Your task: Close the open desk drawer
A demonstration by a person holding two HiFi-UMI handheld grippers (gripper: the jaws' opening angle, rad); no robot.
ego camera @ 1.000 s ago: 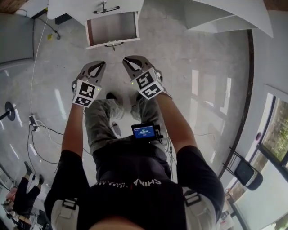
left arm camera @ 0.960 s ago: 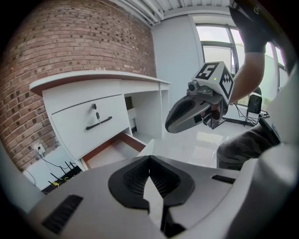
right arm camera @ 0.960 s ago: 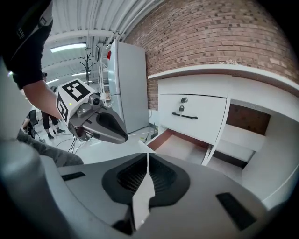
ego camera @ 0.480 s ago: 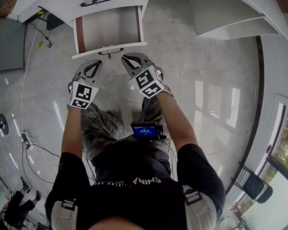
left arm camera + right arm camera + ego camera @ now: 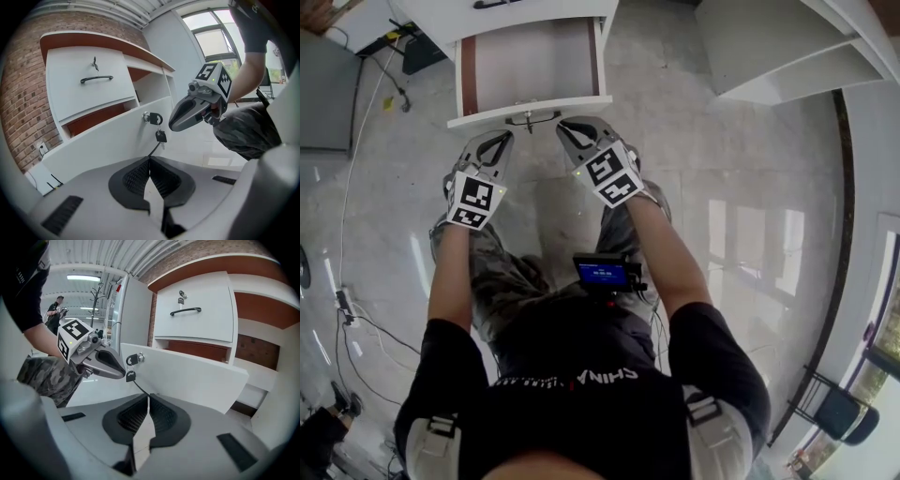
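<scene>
White-fronted wooden desk drawer [image 5: 480, 118] gapes at twelve o'clock; approaching, our left gripper [image 5: 501, 141] and right gripper [image 5: 577, 133], fingers pressed together on nothing, sit seemingly just short; next, we push inward.

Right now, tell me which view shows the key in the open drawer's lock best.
The left gripper view: the key hangs clear against the white drawer front. The right gripper view shows it smaller, beside the left gripper. The head view shows only a dark speck.
</scene>
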